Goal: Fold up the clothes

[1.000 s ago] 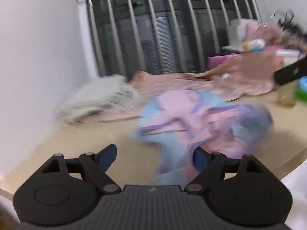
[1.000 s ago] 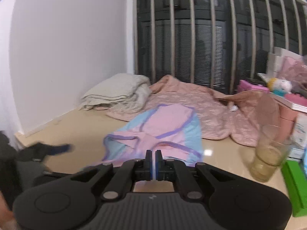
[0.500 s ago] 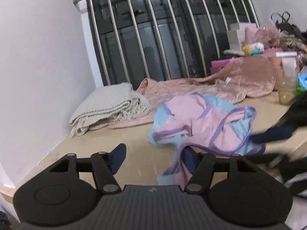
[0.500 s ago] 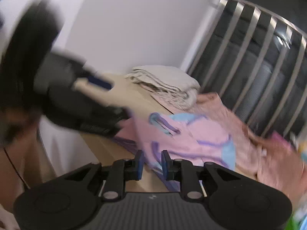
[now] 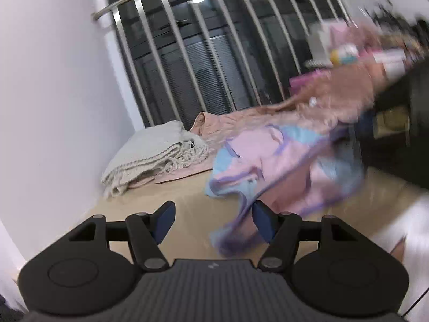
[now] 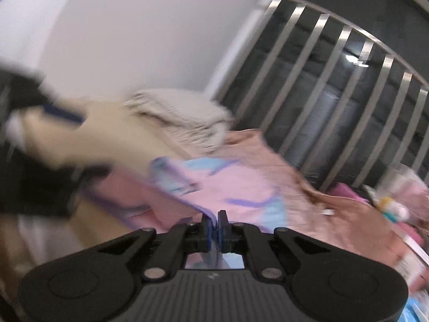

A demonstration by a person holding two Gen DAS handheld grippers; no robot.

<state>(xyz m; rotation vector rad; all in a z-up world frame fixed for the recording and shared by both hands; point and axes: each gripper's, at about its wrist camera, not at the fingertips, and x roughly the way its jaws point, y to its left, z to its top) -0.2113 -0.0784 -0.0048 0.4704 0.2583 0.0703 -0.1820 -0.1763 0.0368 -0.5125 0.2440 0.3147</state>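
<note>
A pink and light-blue garment with purple trim (image 5: 281, 161) lies crumpled on the beige tabletop (image 5: 166, 196). One trimmed edge trails down toward the camera, just inside the right finger of my left gripper (image 5: 213, 221). That gripper is open and its pads do not press the cloth. In the right wrist view my right gripper (image 6: 214, 224) is shut, pinching a purple-trimmed edge of the garment (image 6: 241, 187), which stretches away from its pads. The right gripper also shows as a dark blur (image 5: 402, 134) at the right of the left wrist view.
A folded grey fringed blanket (image 5: 155, 158) lies at the back left by the white wall. A salmon quilted cloth (image 5: 268, 118) spreads behind the garment. Metal bars (image 5: 187, 53) close off the back. Blurred boxes and bottles (image 5: 348, 51) crowd the far right.
The right gripper swung over to the garment's near edge, rolled, opened a little and shut on the cloth. The garment went from flat to bunched. The left jaws narrowed slightly.
</note>
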